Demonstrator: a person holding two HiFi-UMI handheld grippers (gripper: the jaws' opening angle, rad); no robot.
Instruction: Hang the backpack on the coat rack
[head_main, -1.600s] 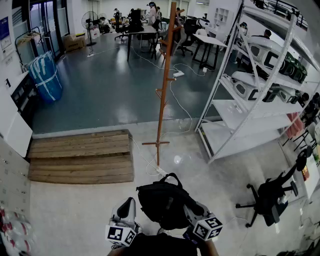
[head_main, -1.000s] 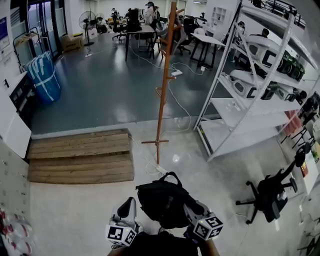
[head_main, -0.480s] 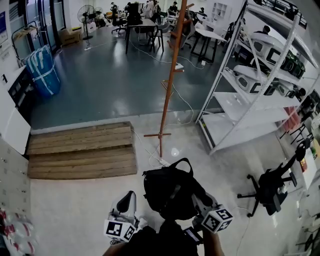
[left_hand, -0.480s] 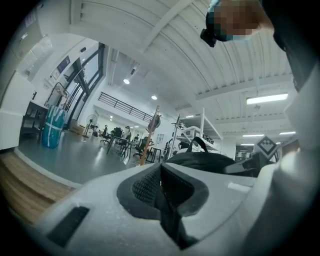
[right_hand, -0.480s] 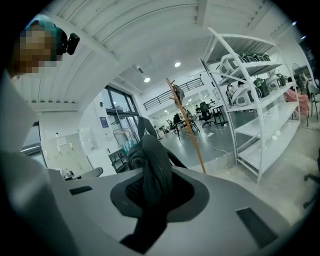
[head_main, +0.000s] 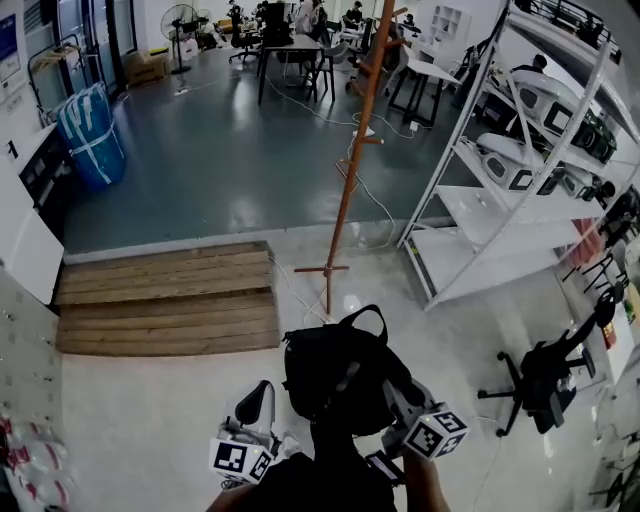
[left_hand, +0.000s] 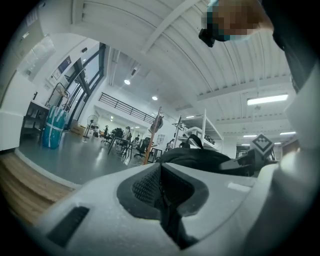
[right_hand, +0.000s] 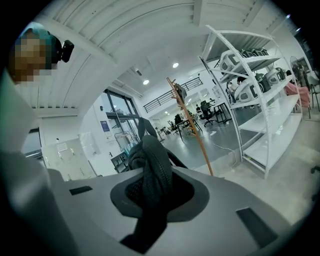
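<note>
floor (head_main: 200, 190): grey, glossy | wooden pallet (head_main: 165, 300) | white shelving (head_main: 500, 215) | black office chair (head_main: 543, 385)

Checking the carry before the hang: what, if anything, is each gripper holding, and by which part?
The right gripper is shut on the black backpack, pinching one padded strap. The left gripper is shut with nothing between its jaws.

Left gripper (head_main: 258, 393) and right gripper (head_main: 400, 396): pale grey moulded shells, dark textured pads (left_hand: 144, 187) inside the jaws, each bearing a black-and-white marker cube (head_main: 240, 461). The person wears dark clothing (head_main: 310, 488).
</note>
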